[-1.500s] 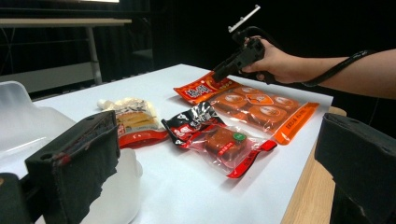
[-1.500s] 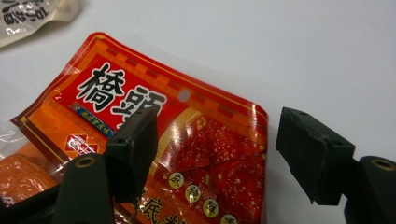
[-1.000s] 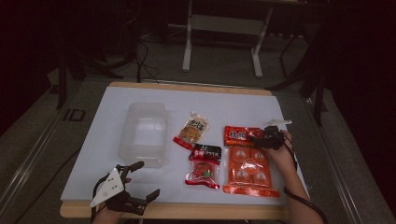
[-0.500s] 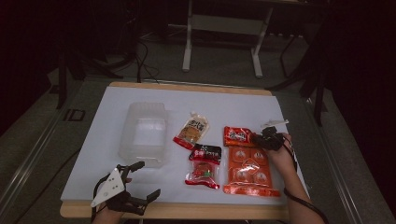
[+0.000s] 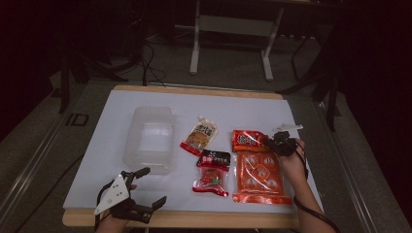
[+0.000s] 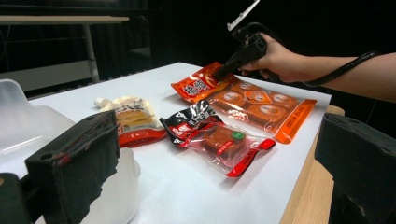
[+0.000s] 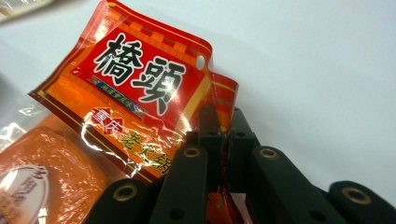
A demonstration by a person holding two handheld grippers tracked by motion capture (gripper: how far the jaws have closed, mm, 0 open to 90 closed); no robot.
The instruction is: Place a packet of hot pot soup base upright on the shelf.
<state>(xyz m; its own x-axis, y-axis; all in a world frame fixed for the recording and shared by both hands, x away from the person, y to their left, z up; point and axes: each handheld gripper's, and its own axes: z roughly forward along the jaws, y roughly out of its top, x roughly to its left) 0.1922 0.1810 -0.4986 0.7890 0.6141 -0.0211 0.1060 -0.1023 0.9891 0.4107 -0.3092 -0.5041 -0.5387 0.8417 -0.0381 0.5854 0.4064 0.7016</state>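
The red pouch (image 7: 140, 93) bears large black characters "橋頭". Smaller yellow characters below them are too glare-struck to read. Print on the other packs is unreadable.

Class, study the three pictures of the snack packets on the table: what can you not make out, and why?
- Red packet, right gripper view: lower edge hidden behind the right gripper.
- Clear container, left gripper view: cut off at the frame edge, blocked by a jaw.
- Packet print, high view: too small to read.
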